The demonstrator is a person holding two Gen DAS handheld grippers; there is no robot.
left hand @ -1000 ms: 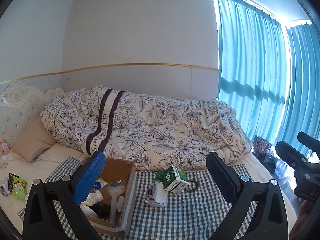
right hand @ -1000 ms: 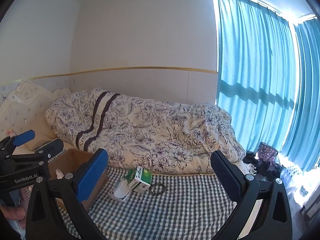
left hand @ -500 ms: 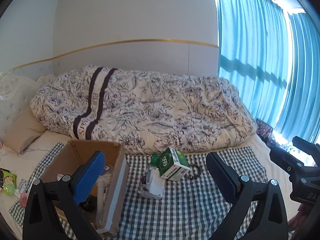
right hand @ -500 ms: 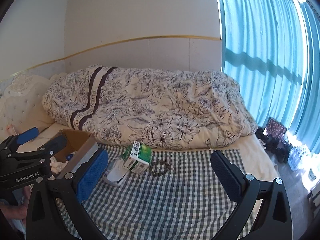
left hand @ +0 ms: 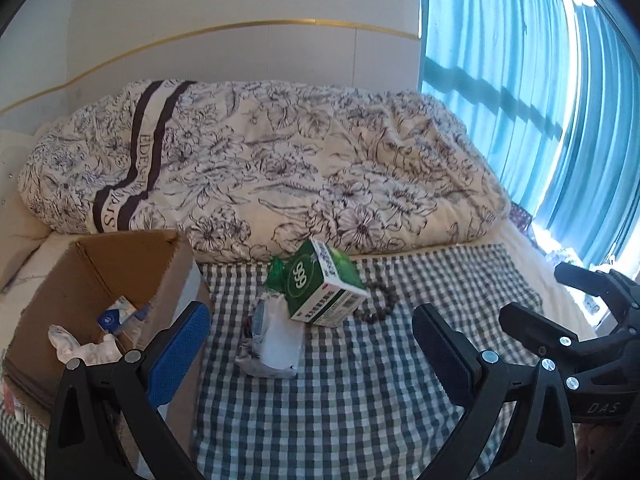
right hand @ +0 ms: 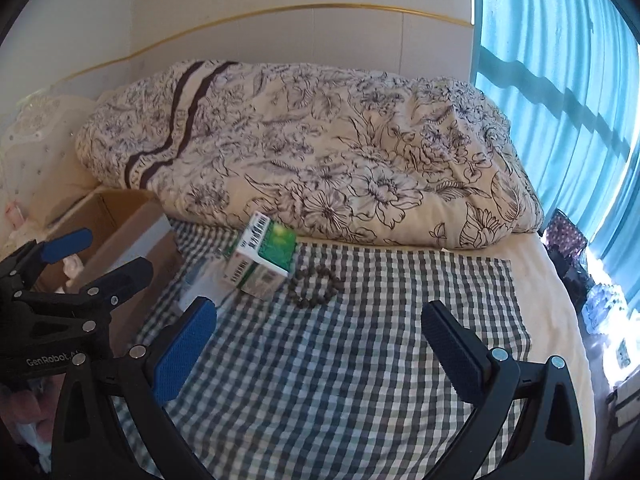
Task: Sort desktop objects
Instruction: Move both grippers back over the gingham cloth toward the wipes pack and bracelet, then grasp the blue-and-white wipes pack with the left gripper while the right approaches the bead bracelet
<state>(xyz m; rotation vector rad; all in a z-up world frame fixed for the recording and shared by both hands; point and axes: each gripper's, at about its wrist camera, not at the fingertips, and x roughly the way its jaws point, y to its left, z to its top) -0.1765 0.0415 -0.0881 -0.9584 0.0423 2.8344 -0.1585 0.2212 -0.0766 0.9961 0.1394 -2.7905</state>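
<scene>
Both grippers have tipped down and come closer to the bed since a second ago, so wall fills less of each view and checked cloth more; my left gripper point(left hand: 310, 354) hangs above the checked cloth point(left hand: 360, 400) with jaws spread wide and nothing between them; my right gripper point(right hand: 320, 344) likewise, jaws wide apart and empty, over the same cloth; green carton point(left hand: 324, 288) sits tilted near the cloth's far edge, one corner propped on a white plastic pouch point(left hand: 272, 340) that lies flat toward me; a crumpled green packet point(left hand: 280, 274) pokes out behind the carton; bead bracelet point(left hand: 380, 302) lies just beside the carton on its right, touching or nearly so, I cannot tell which; cardboard box point(left hand: 100, 280) stands open at the cloth's left edge, holding a small blue-and-white pack point(left hand: 116, 314) and a crumpled white wad point(left hand: 80, 346); floral duvet point(left hand: 260, 168) heaped behind everything; teal curtains point(left hand: 520, 80) on the right; from the right wrist view the left gripper's frame shows beside the box.
</scene>
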